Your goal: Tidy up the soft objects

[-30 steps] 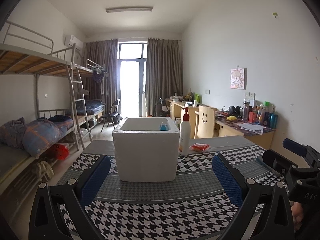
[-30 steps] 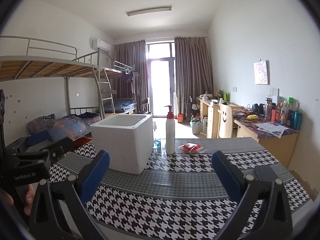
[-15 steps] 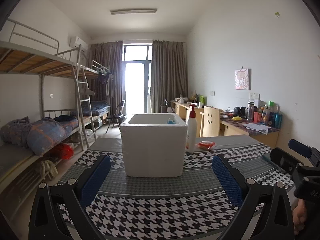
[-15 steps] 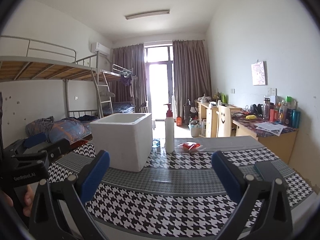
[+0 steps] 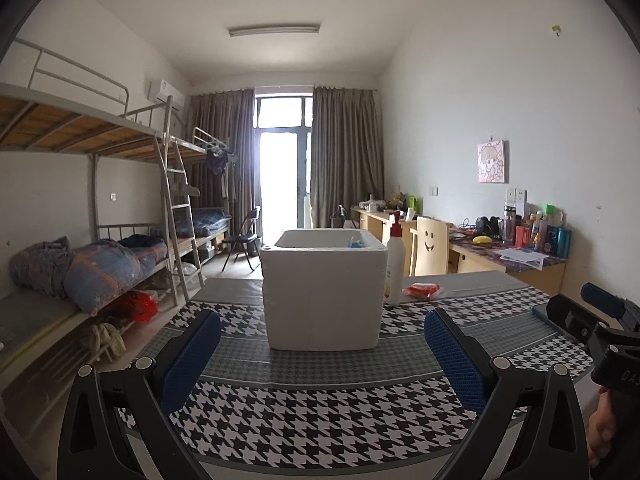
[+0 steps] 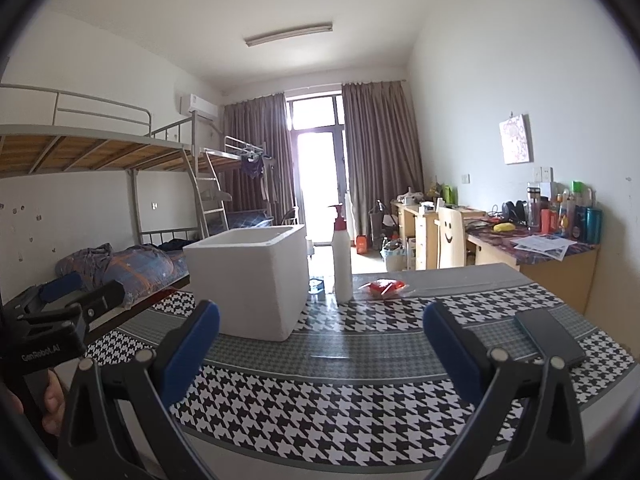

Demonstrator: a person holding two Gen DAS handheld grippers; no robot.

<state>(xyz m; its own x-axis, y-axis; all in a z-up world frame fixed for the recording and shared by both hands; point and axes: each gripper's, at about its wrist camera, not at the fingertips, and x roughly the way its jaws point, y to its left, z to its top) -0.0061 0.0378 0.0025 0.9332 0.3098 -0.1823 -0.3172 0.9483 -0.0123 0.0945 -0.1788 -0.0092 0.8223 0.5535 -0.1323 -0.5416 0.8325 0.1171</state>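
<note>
- Left gripper (image 5: 322,356): jaws spread wide, nothing between the blue pads (image 5: 191,354). It hangs over the near edge of the desk (image 5: 320,412), aimed at the white foam box (image 5: 323,292).
- Right gripper (image 6: 320,354): jaws spread wide, nothing between them. It hangs over the near edge of the same desk, to the right of the left gripper.
- Desk: covered with a black-and-white houndstooth cloth with grey bands.
- White foam box: stands upright on the desk, top open. A small blue item (image 5: 355,243) shows just above the far inner rim; its kind cannot be told.
- Pump bottle (image 5: 395,266): white with a red pump head, upright, just beside the right wall of the box.
- Red packet (image 5: 423,290): soft-looking, in clear wrap, lies flat on the desk right of the bottle, near it but apart.
- Dark phone (image 6: 549,336): lies flat near the right edge of the desk, well apart from the box.
- Background: bunk beds (image 5: 92,216) with bedding at left; a side desk with bottles (image 5: 538,230) along the right wall.
</note>
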